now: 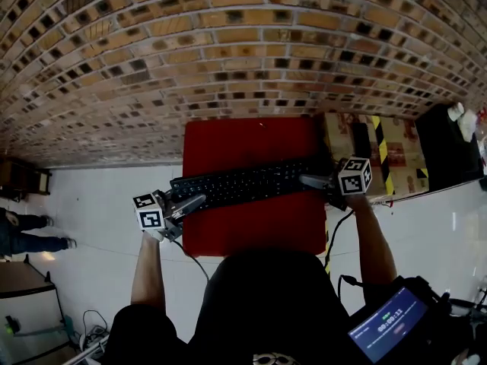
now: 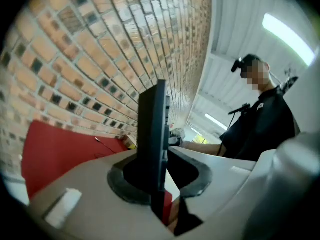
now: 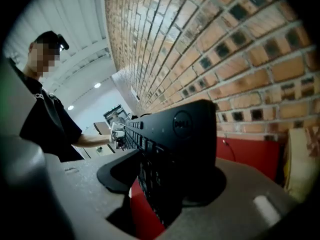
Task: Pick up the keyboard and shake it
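Keyboard (image 1: pixel 243 183), one black unit, hangs over my red table (image 1: pixel 251 139), running from the table's left edge to its right edge. My left gripper (image 1: pixel 192 203) is clamped on its left end and my right gripper (image 1: pixel 313 181) on its right end. One cardboard box (image 1: pixel 396 147) stands just past the table's right edge; I cannot see what it contains.

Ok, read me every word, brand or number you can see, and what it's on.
"DELL": logo on the keyboard, right gripper view.
Key legends: too small to read.
Screen, head view lower right: text too blurred to read.
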Demonstrator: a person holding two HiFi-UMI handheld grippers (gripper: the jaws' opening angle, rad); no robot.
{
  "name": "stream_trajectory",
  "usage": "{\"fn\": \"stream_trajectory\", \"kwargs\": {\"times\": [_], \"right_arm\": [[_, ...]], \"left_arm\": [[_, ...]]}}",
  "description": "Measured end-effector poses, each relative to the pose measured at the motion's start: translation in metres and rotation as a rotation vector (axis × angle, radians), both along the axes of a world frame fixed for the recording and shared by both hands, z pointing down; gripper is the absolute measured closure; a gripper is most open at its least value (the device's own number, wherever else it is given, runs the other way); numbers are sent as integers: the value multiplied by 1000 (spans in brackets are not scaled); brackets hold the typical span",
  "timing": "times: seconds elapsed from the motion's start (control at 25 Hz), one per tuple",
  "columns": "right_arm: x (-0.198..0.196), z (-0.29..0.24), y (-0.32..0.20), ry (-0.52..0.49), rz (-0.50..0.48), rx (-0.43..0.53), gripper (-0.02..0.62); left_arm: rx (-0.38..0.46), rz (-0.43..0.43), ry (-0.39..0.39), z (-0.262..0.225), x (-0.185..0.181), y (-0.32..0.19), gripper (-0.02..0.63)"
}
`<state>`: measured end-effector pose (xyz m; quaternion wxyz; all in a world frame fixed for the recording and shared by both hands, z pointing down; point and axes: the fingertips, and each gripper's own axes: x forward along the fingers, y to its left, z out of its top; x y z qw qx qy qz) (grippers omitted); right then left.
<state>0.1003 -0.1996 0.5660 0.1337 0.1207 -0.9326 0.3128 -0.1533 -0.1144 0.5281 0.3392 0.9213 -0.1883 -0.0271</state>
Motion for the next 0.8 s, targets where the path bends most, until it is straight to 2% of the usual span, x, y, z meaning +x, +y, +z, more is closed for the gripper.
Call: {"fn": "stream_trajectory", "kwargs": {"times": [0.08,0.24,0.52,0.68,0.8], "right_arm": [[-1,-25,-14,5,11,92,354],[-1,-72,-29,-3,35,254,350],[-8,-141,-32,13,58,533,350],[-9,-188,-31,12,72,757,350],[-13,-225,-22,-26,89,902,342]], "left_arm": [[93,-25,-70,-13,0,-15,506],[226,-81,-117,-41,-2,-38,463],[374,-144,-169,-81,-4,-59,247],[511,-236,-203,-124,-8,-74,176],[620,-314,-219,-158,-11,-77,143]]}}
